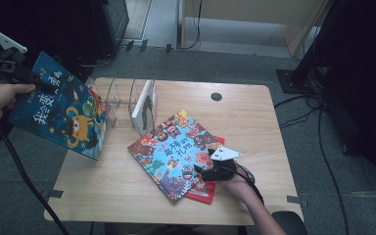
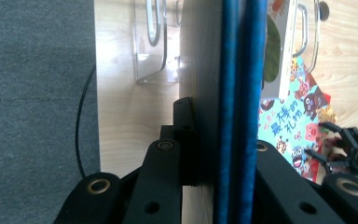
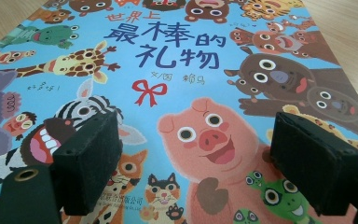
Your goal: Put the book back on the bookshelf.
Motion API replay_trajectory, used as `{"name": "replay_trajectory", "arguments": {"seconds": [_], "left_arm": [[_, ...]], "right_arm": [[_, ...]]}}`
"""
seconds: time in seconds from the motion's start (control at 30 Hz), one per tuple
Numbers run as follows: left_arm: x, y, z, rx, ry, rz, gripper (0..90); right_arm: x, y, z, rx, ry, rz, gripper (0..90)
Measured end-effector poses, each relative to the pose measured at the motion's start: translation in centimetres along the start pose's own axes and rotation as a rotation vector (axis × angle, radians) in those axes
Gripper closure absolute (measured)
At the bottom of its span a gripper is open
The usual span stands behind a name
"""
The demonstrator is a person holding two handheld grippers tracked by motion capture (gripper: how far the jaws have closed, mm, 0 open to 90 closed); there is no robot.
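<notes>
Left gripper [image 1: 29, 78]: held in the person's left hand [image 1: 0, 95], raised beyond the left edge of the wooden table [image 1: 127, 191], jaws clamped narrow on the upper corner of a dark blue picture book [image 1: 61, 110] that hangs tilted, cover toward the camera, its lower corner just over the table's left edge. In the left gripper view the book [image 2: 235, 93] runs edge-on between the black jaws, which press it from both sides. Right gripper [image 1: 203, 171]: held low at the right edge of the light blue animal picture book [image 1: 174, 149], forearm entering from the table's near edge; jaws spread wide, pads [image 3: 91, 158] hovering over the cover [image 3: 177, 84] without pinching it. That book lies flat at the table's centre, atop a red book [image 1: 203, 192] of which a strip shows at its near right side. A clear acrylic book rack [image 1: 122, 100] stands behind it, toward the table's far left, one white-spined book [image 1: 144, 105] upright in it; slots left of that book stand free. Bare tabletop lies open near the front left. The dark blue book's back cover and the red book's title are hidden.
</notes>
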State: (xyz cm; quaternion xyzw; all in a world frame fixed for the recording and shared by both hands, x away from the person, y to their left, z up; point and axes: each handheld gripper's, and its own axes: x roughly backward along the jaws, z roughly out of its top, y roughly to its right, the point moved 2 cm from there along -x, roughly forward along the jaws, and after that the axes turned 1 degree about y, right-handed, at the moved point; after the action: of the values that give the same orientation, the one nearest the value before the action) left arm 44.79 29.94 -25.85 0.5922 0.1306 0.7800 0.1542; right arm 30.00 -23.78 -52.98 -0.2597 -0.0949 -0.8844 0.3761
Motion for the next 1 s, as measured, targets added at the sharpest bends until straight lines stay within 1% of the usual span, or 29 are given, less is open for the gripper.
{"name": "replay_trajectory", "arguments": {"seconds": [0.03, 0.07, 0.13, 0.2, 0.23, 0.33, 0.4, 0.5, 0.53, 0.6, 0.67, 0.7, 0.77, 0.83, 0.87, 0.9, 0.93, 1.0], "left_arm": [[-0.1, 0.1, 0.2, 0.008, 0.006, 0.001, 83.7], [-0.3, 0.2, 0.4, 0.002, 0.002, 0.005, 83.7], [-0.7, 0.5, 0.8, 0.010, -0.002, 0.006, 83.7], [-1.2, 0.7, 1.2, 0.001, -0.007, 0.004, 83.7], [-1.3, 0.8, 1.4, 0.002, -0.009, 0.011, 83.7], [-1.7, 0.7, 2.0, -0.002, -0.020, 0.018, 83.7], [-2.0, 0.5, 2.4, 0.006, -0.020, 0.020, 83.8], [-2.1, 0.1, 2.8, 0.006, -0.022, 0.020, 83.7], [-2.1, 0.1, 3.0, 0.014, -0.028, 0.022, 83.7], [-2.1, 0.0, 3.4, 0.006, -0.033, 0.026, 83.7], [-2.2, -0.1, 3.7, 0.011, -0.037, 0.028, 83.6], [-2.2, -0.2, 3.8, 0.004, -0.048, 0.031, 83.7], [-2.3, -0.3, 4.1, 0.016, -0.037, 0.036, 83.7], [-2.5, -0.2, 4.5, 0.011, -0.035, 0.045, 83.6], [-2.6, -0.2, 4.6, 0.001, -0.044, 0.048, 83.6], [-2.9, -0.1, 4.7, 0.006, -0.039, 0.045, 83.3], [-3.1, 0.0, 4.9, -0.002, -0.045, 0.045, 83.3], [-3.5, 0.0, 5.0, -0.006, -0.048, 0.036, 83.4]], "right_arm": [[0.0, 0.0, 0.0, -0.002, -0.002, 0.000, 16.2], [0.0, 0.0, 0.1, 0.003, -0.002, 0.000, 16.6], [0.0, 0.0, 0.1, 0.000, -0.008, -0.004, 16.7], [0.0, -0.2, 0.1, -0.008, -0.009, -0.008, 17.2], [0.0, -0.2, 0.1, -0.010, -0.008, -0.009, 17.8], [0.1, -0.3, 0.1, -0.006, -0.007, -0.010, 18.7], [0.1, -0.3, 0.1, -0.002, -0.008, -0.008, 18.9], [0.1, -0.3, 0.1, -0.004, -0.006, -0.008, 18.9], [0.1, -0.4, 0.1, -0.003, -0.004, -0.010, 18.7], [0.0, -0.5, 0.1, -0.004, -0.002, -0.010, 18.7], [0.0, -0.6, 0.1, -0.005, -0.001, -0.006, 18.7], [0.0, -0.6, 0.1, -0.004, -0.001, -0.006, 18.8], [0.0, -0.6, 0.1, -0.002, 0.001, -0.008, 18.9], [0.0, -0.7, 0.0, -0.004, 0.002, -0.009, 18.9], [0.1, -0.7, 0.0, 0.000, -0.001, -0.006, 18.9], [0.1, -0.7, 0.0, -0.002, -0.004, -0.003, 18.9], [0.1, -0.8, 0.0, -0.002, -0.001, -0.004, 19.1], [0.2, -0.8, -0.2, -0.003, 0.010, 0.000, 19.3]]}}
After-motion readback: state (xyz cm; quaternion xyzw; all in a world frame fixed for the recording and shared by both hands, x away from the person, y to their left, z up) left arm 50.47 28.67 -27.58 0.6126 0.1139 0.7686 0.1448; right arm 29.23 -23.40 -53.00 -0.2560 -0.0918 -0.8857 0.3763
